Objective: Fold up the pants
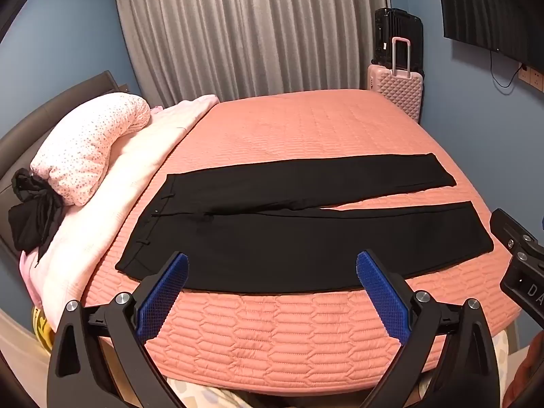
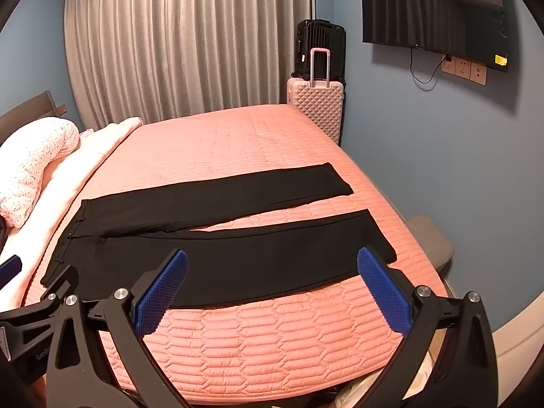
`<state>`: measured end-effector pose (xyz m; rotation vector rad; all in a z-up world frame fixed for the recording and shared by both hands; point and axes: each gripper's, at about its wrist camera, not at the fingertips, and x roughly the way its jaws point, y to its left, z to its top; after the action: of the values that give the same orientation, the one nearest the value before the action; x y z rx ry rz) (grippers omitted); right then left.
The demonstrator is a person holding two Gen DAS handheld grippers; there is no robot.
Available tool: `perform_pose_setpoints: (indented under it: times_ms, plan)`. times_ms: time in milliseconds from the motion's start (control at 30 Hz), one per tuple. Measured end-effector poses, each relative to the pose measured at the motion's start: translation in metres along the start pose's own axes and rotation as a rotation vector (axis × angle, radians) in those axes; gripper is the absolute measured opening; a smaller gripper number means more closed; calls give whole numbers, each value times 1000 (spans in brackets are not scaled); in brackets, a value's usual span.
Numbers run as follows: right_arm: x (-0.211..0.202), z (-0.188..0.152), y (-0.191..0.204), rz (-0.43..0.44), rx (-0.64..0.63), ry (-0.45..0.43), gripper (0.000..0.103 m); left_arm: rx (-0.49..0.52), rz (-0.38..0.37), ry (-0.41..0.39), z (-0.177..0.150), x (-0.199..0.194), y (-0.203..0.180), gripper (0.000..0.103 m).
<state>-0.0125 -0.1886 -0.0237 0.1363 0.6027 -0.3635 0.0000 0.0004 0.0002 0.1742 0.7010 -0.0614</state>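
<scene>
Both tongs, left and right, hang released and empty over the bed's near edge. Beyond them the pants lie flat, legs parted, probably spread for folding. Past that, bare quilt leaves room up to the curtain.

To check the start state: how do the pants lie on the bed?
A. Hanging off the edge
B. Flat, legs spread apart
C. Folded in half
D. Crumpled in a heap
B: the pants lie flat on the bed, with bedspread showing between the two legs.
</scene>
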Motion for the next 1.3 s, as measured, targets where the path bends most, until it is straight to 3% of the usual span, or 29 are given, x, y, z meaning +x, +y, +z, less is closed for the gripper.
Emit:
perform_pose_setpoints:
  times_ms: [467, 833, 1300]
  plan:
    - [1, -2, 0, 10, -2, 5, 98, 0, -3, 8, -5, 6, -15, 98]
    - [4, -2, 6, 7, -6, 11, 98, 5, -40, 16, -5, 3, -2, 98]
    - [11, -4, 10, 22, -22, 22, 98, -10, -12, 31, -11, 11, 0, 98]
